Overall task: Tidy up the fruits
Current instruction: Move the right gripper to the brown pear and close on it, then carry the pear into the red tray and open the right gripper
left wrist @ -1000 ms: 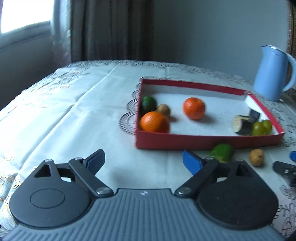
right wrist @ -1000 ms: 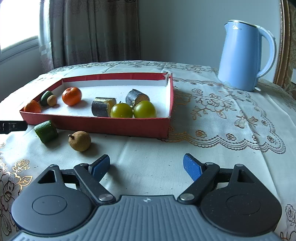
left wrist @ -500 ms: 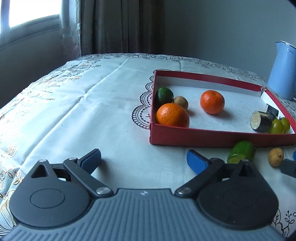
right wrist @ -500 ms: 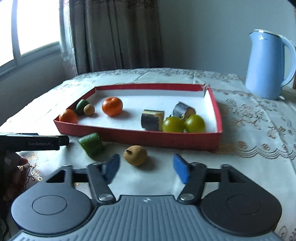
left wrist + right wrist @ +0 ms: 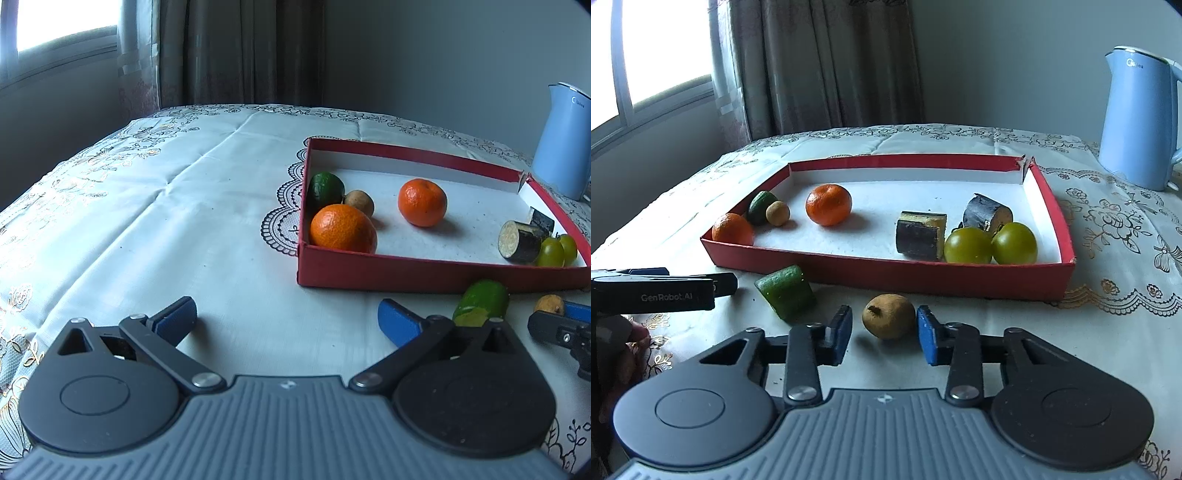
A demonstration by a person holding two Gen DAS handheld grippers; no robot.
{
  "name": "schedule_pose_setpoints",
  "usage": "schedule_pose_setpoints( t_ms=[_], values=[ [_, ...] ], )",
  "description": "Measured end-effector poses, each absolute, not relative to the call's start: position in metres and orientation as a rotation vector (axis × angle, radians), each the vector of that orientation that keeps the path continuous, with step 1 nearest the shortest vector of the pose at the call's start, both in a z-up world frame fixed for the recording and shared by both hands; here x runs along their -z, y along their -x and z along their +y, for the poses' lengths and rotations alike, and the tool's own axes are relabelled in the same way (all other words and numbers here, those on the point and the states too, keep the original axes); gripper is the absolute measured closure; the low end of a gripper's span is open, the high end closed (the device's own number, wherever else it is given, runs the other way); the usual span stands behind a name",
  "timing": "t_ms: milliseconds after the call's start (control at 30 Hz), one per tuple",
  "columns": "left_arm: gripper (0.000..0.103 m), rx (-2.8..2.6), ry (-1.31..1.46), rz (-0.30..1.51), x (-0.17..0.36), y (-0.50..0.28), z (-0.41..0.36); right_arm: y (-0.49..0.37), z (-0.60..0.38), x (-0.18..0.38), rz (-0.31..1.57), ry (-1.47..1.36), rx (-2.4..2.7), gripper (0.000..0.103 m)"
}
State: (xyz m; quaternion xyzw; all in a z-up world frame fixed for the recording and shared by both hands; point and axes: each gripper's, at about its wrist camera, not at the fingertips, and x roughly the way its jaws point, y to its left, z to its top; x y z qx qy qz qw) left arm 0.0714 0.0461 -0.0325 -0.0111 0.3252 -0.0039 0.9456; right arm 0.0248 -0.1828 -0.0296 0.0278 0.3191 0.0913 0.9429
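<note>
A red tray (image 5: 886, 277) (image 5: 436, 271) holds two oranges (image 5: 829, 204) (image 5: 733, 229), a green fruit (image 5: 761, 201), a small brown fruit (image 5: 778, 213), two eggplant pieces (image 5: 920, 236) and two green tomatoes (image 5: 990, 244). On the cloth in front of the tray lie a green cucumber piece (image 5: 786, 291) (image 5: 482, 301) and a brown fruit (image 5: 888, 320) (image 5: 549, 305). My right gripper (image 5: 884, 334) is open, its pads on either side of the brown fruit, not touching it. My left gripper (image 5: 286, 319) is open and empty above the cloth, left of the cucumber piece.
A blue kettle (image 5: 1141, 122) stands at the back right of the table. The left gripper's fingers (image 5: 665, 288) reach in from the left in the right wrist view. A lace-edged tablecloth (image 5: 147, 221) covers the table. A window and curtain stand behind.
My right gripper has moved forward and left until its pads straddle the brown fruit, and they have narrowed. My left gripper has shifted slightly, still open.
</note>
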Motion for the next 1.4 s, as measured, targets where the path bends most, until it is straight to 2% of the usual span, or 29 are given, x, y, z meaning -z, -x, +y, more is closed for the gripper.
schedule_pose_setpoints(
  t_ms=[133, 467, 767, 1000, 1400],
  values=[
    [0.000, 0.007, 0.021, 0.663, 0.033, -0.071, 0.046, -0.025, -0.183, 0.030, 0.644, -0.056, -0.173, 0.073],
    [0.000, 0.008, 0.022, 0.662, 0.033, -0.071, 0.046, -0.017, -0.190, 0.025, 0.610, -0.058, -0.158, 0.073],
    [0.000, 0.008, 0.022, 0.662, 0.033, -0.071, 0.046, -0.005, -0.214, -0.003, 0.486, -0.019, -0.069, 0.073],
    [0.000, 0.009, 0.023, 0.661, 0.033, -0.071, 0.046, -0.040, -0.235, -0.015, 0.445, 0.006, 0.005, 0.073],
    [0.000, 0.008, 0.022, 0.662, 0.033, -0.071, 0.046, -0.122, -0.238, -0.001, 0.523, 0.027, 0.019, 0.073]
  ],
)
